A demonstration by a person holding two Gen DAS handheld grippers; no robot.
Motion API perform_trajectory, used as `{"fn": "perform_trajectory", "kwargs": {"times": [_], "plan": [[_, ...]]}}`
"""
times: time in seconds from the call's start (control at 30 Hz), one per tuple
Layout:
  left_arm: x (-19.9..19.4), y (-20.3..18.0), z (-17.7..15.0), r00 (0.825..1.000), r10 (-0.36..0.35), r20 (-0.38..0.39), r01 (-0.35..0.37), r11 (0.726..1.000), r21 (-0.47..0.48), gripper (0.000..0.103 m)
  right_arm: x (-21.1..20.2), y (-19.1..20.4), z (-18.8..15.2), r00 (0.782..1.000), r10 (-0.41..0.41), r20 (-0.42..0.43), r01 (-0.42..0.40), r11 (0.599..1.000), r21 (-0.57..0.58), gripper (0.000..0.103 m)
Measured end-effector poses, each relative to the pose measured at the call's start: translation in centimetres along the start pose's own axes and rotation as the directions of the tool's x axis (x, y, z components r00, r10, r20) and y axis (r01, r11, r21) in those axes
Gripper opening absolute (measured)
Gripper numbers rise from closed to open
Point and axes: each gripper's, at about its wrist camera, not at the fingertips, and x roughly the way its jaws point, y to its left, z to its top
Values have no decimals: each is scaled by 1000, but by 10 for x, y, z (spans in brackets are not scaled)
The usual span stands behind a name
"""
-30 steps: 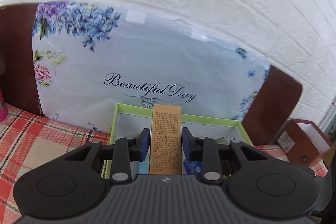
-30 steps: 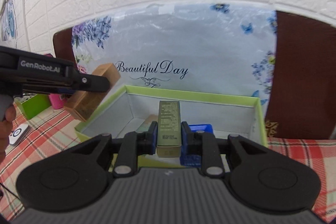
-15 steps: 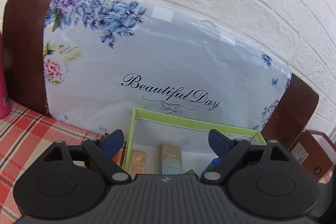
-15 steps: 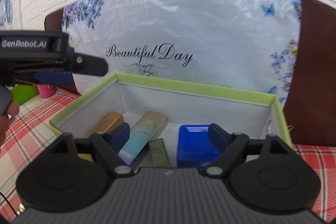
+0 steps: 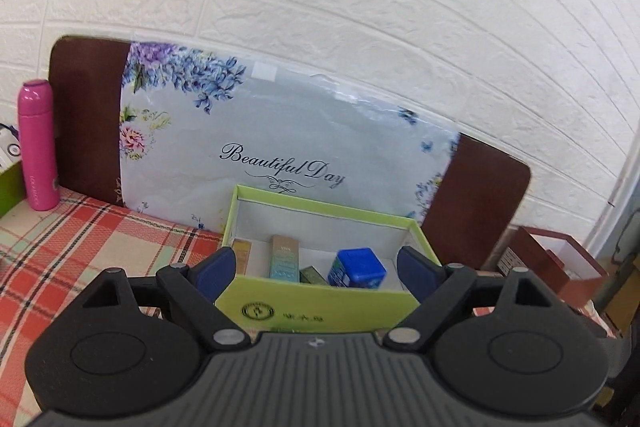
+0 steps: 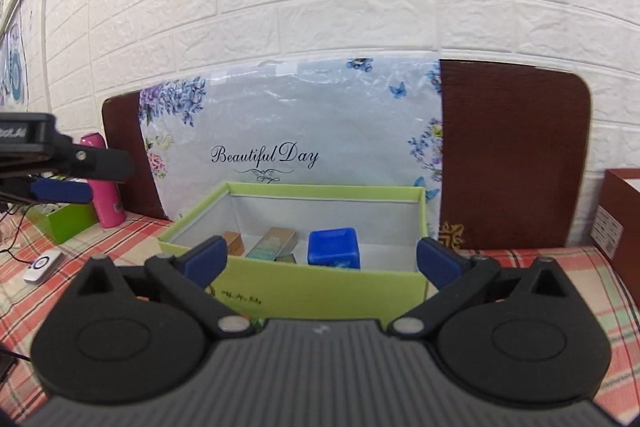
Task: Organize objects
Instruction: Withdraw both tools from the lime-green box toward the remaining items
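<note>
A green open box stands on the plaid tablecloth against a floral board. Inside lie an orange-gold box, a teal-gold box, a small dark green box and a blue cube box. My left gripper is open and empty, just in front of the green box. My right gripper is open and empty, also in front of it. The left gripper's side shows at the left of the right wrist view.
A floral "Beautiful Day" board on a brown backing leans on the white brick wall. A pink bottle and a green container stand at left. A red-brown box sits at right. A white remote lies left.
Both grippers opened and let go of their boxes, which now lie in the green box. Both grippers then pulled back and away from the box.
</note>
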Motion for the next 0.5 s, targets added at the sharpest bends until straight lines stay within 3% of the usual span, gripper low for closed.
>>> {"fn": "perform_trajectory", "kwargs": {"times": [0.2, 0.5], "plan": [[-44, -9, -43, 1000, 18, -23, -18, 1000, -3, 91, -54, -4, -21, 999, -37, 27, 36, 997, 62, 103], [-57, -3, -114, 983, 47, -176, -53, 998, -30, 91, -97, -4, -73, 996, -85, -37, 87, 994, 71, 103]]}}
